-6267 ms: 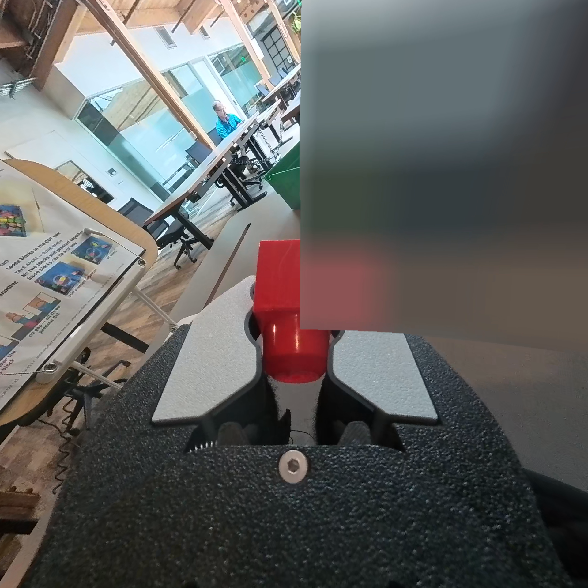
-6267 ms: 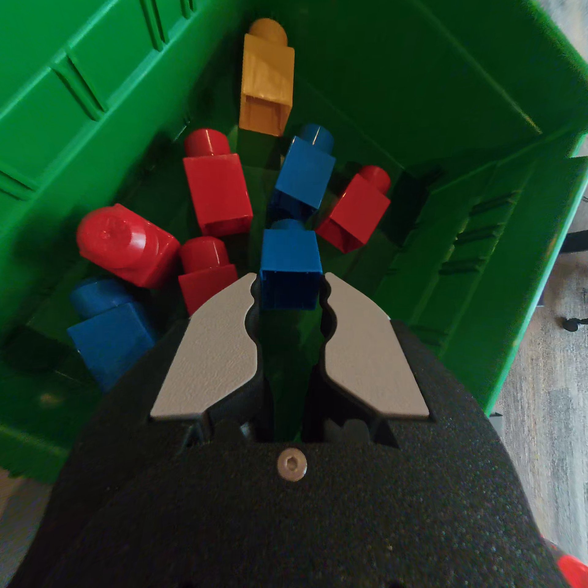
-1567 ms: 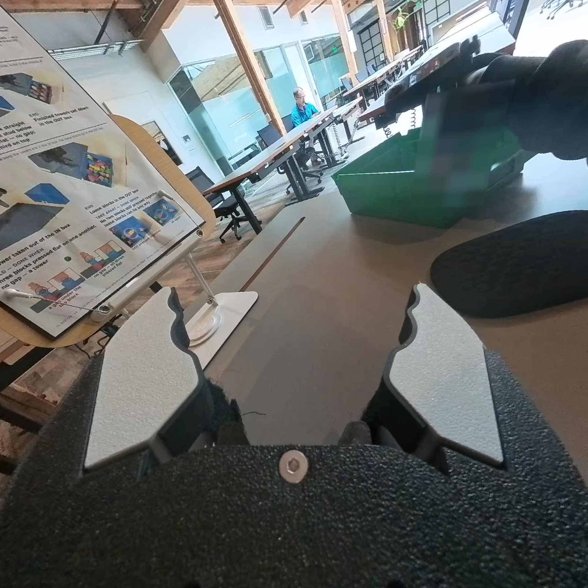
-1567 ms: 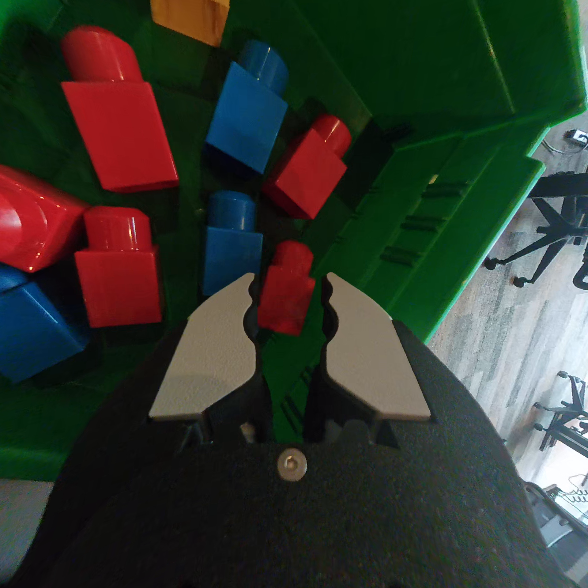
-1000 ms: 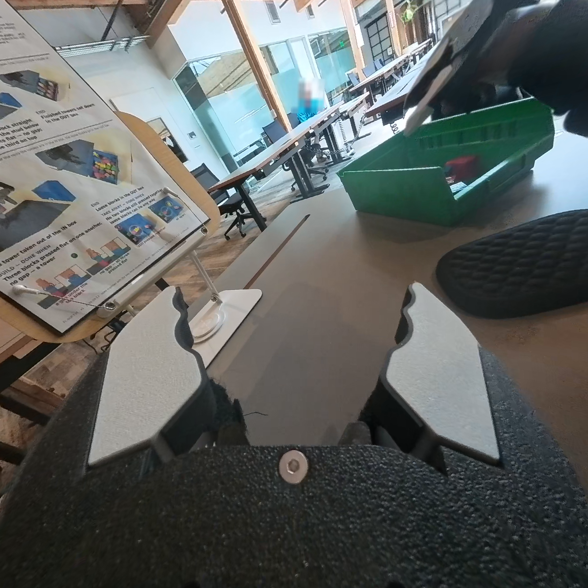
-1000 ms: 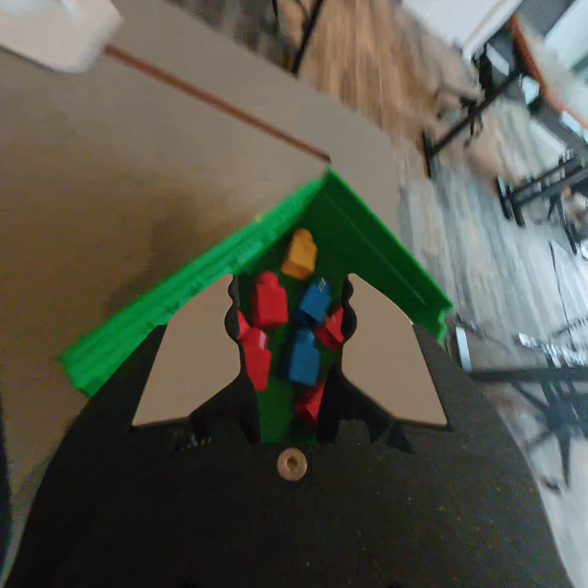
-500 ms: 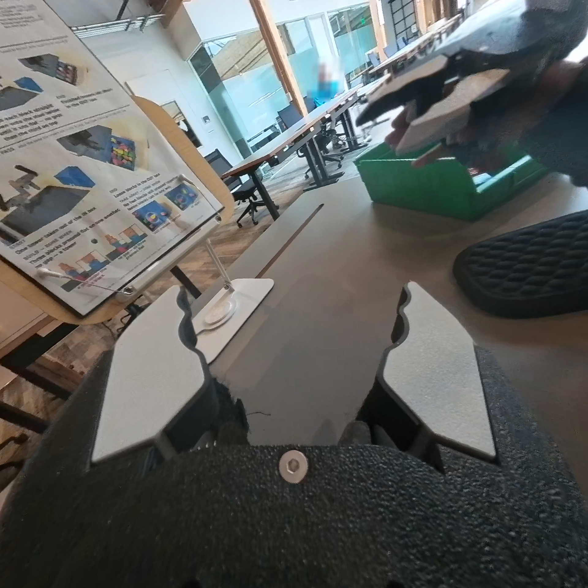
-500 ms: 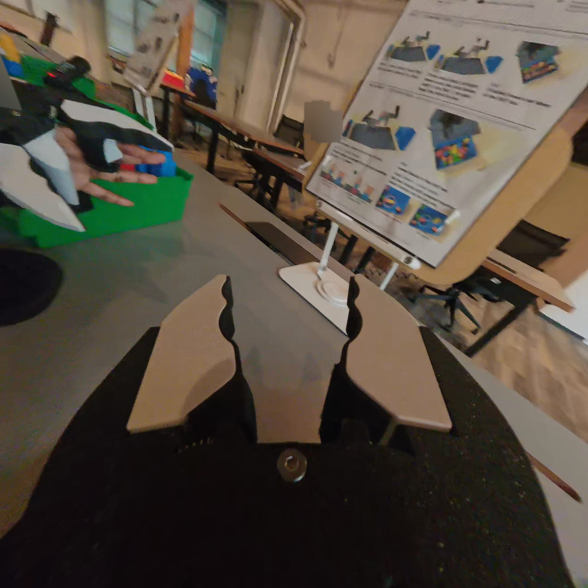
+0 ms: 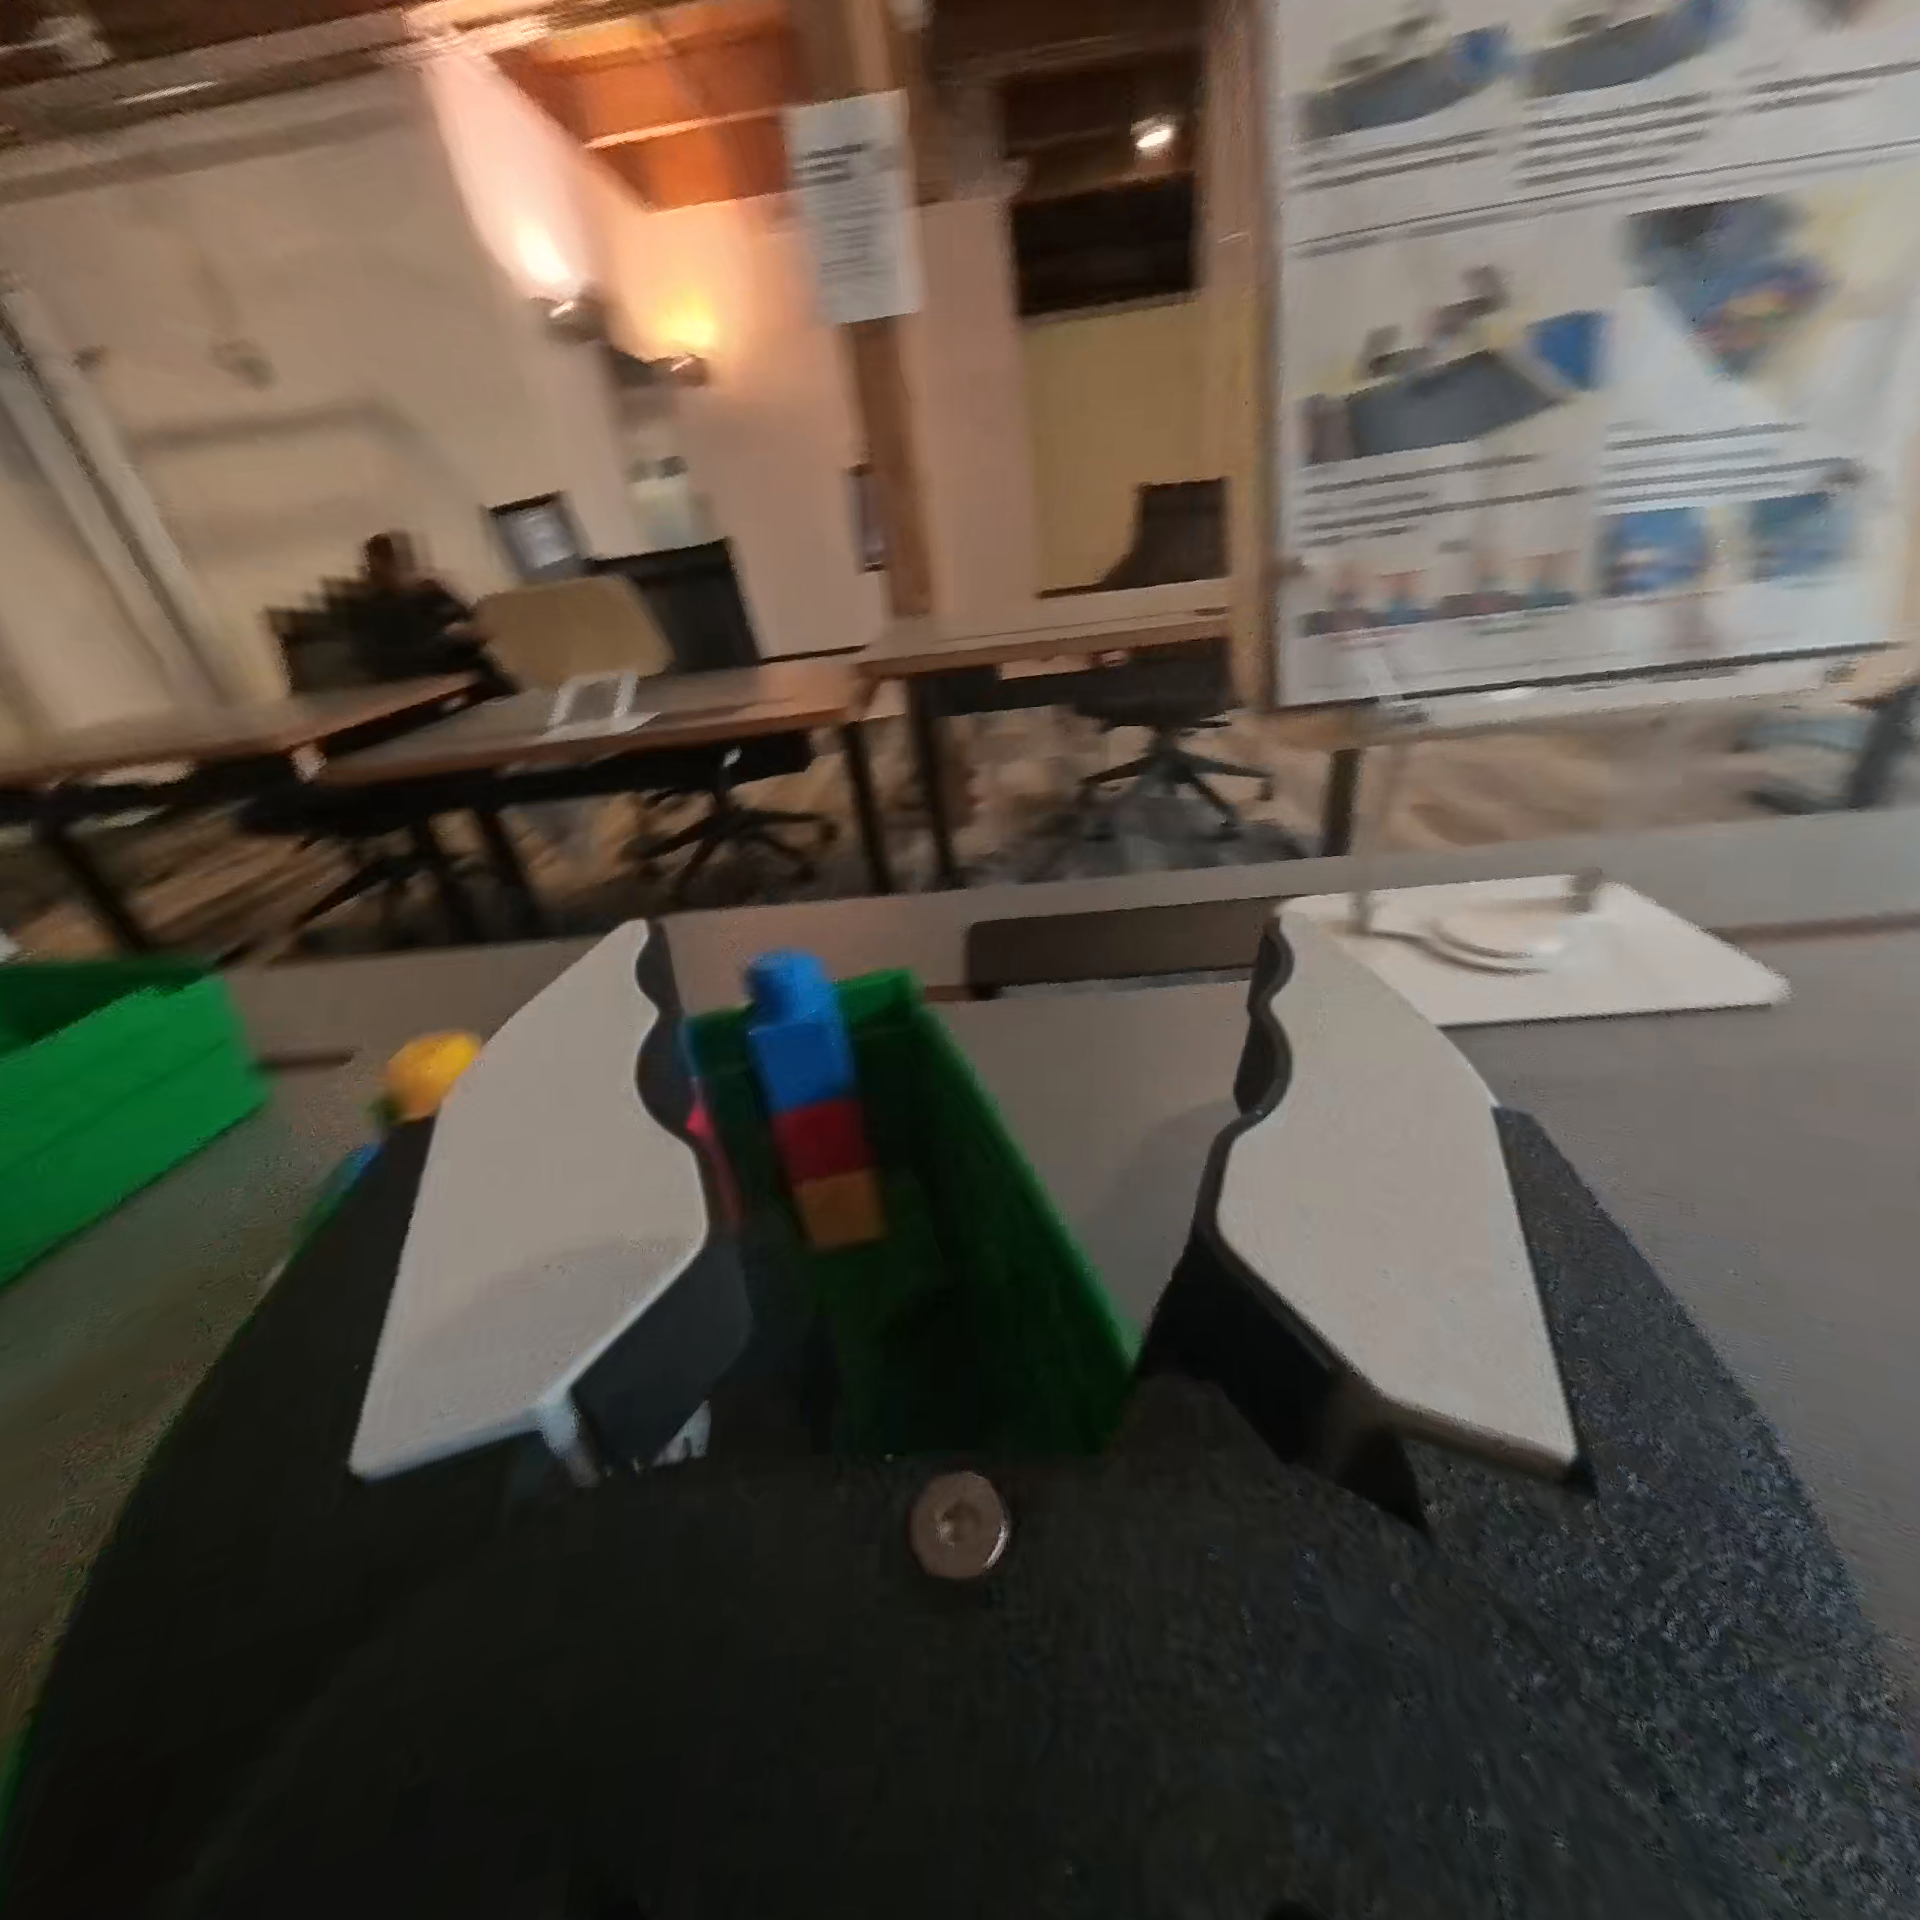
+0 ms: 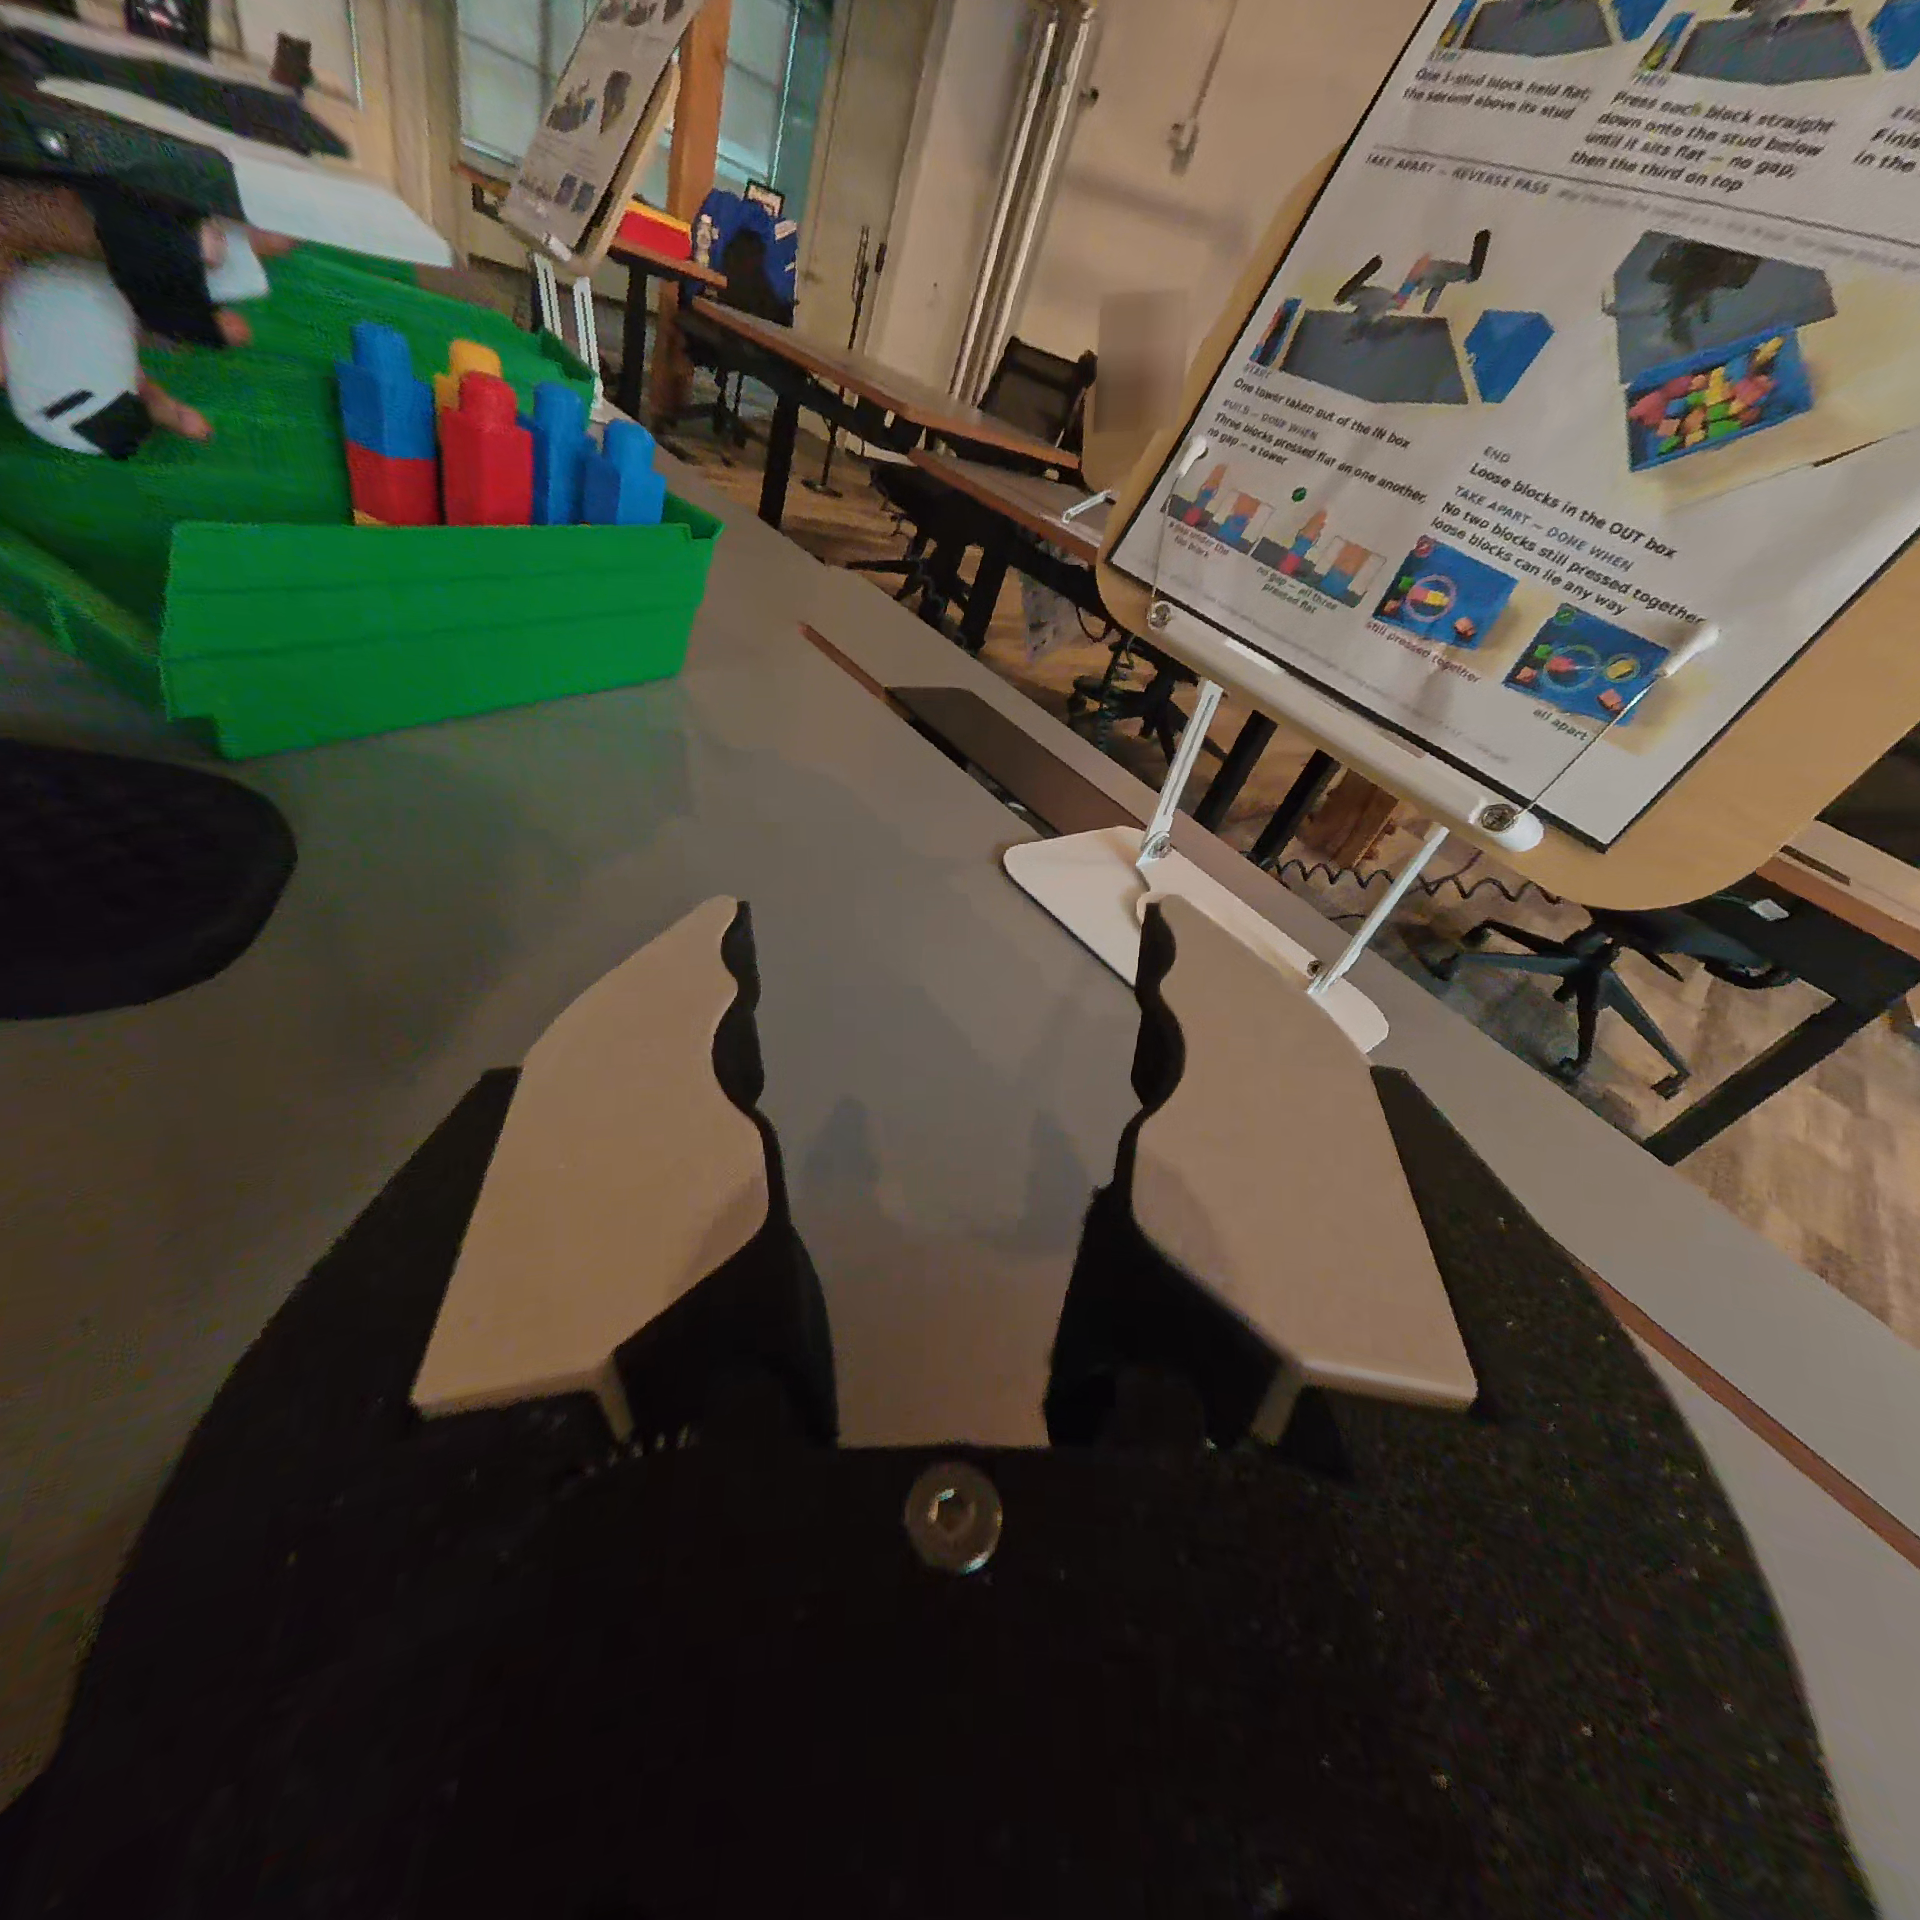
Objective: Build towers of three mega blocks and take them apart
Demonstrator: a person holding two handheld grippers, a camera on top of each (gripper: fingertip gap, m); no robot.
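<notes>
**Both tools spread wide, towers standing in the green bin**

Your left tool [image 9: 956,1049] is released, its jaws wide apart and holding nothing. It looks into a green bin [image 9: 997,1164], and between its fingers you see a three-block tower [image 9: 816,1107] standing upright inside: blue on top, red in the middle, orange at the bottom. A yellow block top [image 9: 431,1060] shows just left of the left finger, half hidden behind it. A second green bin [image 9: 114,1091] sits on the table [image 9: 1662,1122] at the far left of that view. The picture is blurred, so finer detail inside the bin cannot be told.

Your right tool [image 10: 940,1029] is also released, jaws spread and empty, low over the bare grey table. Far off to its left stands the green bin [image 10: 426,623] with several upright towers [image 10: 488,436] of blue, red and yellow blocks packed side by side. Your left tool [image 10: 73,374] shows above that bin at the left edge. A black mat [image 10: 114,883] lies on the table near that bin. To the right, an instruction board [image 10: 1558,416] leans on a white stand [image 10: 1091,883] at the table's far edge.
</notes>
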